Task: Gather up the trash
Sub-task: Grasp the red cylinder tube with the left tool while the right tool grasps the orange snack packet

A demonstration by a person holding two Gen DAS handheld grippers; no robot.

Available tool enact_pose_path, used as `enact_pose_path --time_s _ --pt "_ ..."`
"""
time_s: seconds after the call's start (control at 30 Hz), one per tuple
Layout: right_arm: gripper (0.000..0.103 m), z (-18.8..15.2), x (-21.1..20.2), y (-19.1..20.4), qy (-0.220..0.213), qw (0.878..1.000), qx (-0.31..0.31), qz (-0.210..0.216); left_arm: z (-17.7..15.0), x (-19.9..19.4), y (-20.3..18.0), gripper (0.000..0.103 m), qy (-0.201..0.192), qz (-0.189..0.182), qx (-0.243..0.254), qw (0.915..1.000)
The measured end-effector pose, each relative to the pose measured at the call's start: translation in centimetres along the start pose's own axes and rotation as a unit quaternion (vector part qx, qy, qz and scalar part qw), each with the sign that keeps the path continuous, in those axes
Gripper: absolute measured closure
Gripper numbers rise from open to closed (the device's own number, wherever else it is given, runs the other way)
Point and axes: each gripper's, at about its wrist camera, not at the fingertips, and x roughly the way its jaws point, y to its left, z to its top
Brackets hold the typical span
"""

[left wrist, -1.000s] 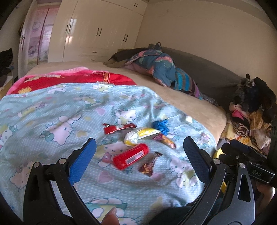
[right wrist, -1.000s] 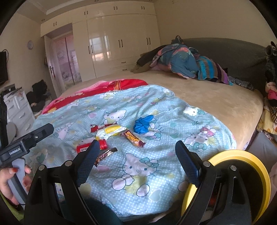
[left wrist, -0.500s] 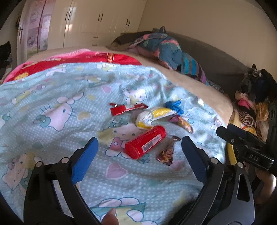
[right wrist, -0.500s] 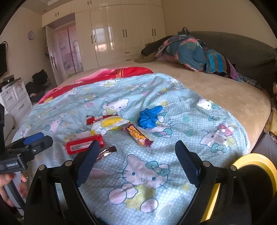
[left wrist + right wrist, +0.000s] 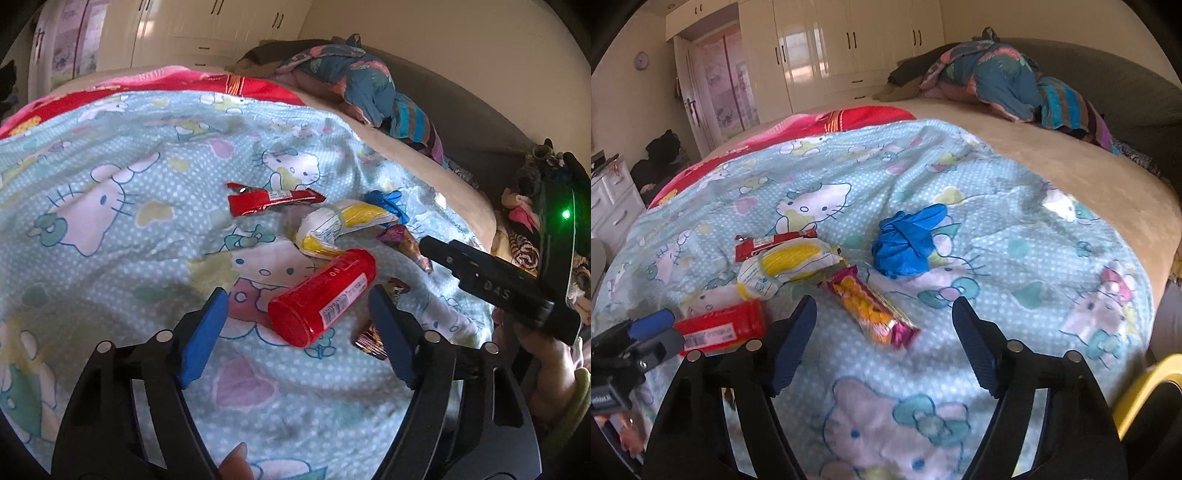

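A: The left gripper (image 5: 297, 317) has the red tube (image 5: 322, 295) lying in front of it on the patterned quilt (image 5: 110, 229). Its jaws have just been closing, yet they stand fairly wide, and neither blue pad touches the tube.

B: How does the tube's long axis run?

A: Diagonally, from the capped end low and near the gripper's middle, up toward the right finger. So the 2 fingers do not straddle it squarely; a slight roll of the wrist would likely seat it better.

B: And the right gripper (image 5: 884, 325)?

A: Also part open, its jaws having just been closing, with nothing pressed between them. The orange snack wrapper (image 5: 873, 308) lies directly ahead, its near end between the fingertips and its long axis slanting away up-left. The blue glove (image 5: 907, 240) sits farther off, beyond it.

B: So each hand has its own target?

A: It seems so. The left is nearer the tube, the right nearer the orange wrapper. The yellow-and-white packet (image 5: 340, 227), the red wrapper (image 5: 271, 201) and a brown wrapper (image 5: 371, 338) just beside the left gripper's right finger all wait on the quilt.

B: Any bin?

A: A yellow rim (image 5: 1145, 391) shows at the lower right of the right wrist view; what it belongs to cannot be told.
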Motion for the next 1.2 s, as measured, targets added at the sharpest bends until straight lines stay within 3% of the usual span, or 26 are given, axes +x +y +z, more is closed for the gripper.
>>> enact_pose_path --time_s 0.1,0.2,0.37,0.67,0.87,1.2 --pt "0.036 0.1 1.5 0.1 0.016 1.000 -0.007 0.000 -0.2 0.9 0.3 0.037 0.013 -0.010 -0.002 0.9999" --pt "0.055 -0.4 2.8 -0.2 0.037 0.999 -0.001 0.014 -0.5 1.4 0.0 0.038 0.019 -0.010 0.007 0.9997" --pt "0.077 -1.6 2.1 -0.6 0.023 0.999 0.016 0.030 -0.4 1.8 -0.4 0.041 0.019 -0.019 0.016 0.9995" --pt "0.078 -3.4 -1.8 -1.5 -0.010 0.998 0.048 0.030 -0.6 2.0 -1.2 0.061 0.015 -0.030 0.038 0.9987" --pt "0.078 -3.8 -4.3 -1.2 -0.035 0.998 0.047 0.034 -0.7 1.3 -1.6 0.068 0.003 -0.037 0.038 0.9986" --pt "0.078 -4.3 -5.7 -0.4 -0.037 0.998 0.036 0.034 -0.7 -1.3 -2.8 0.074 -0.029 -0.026 0.046 0.9982"
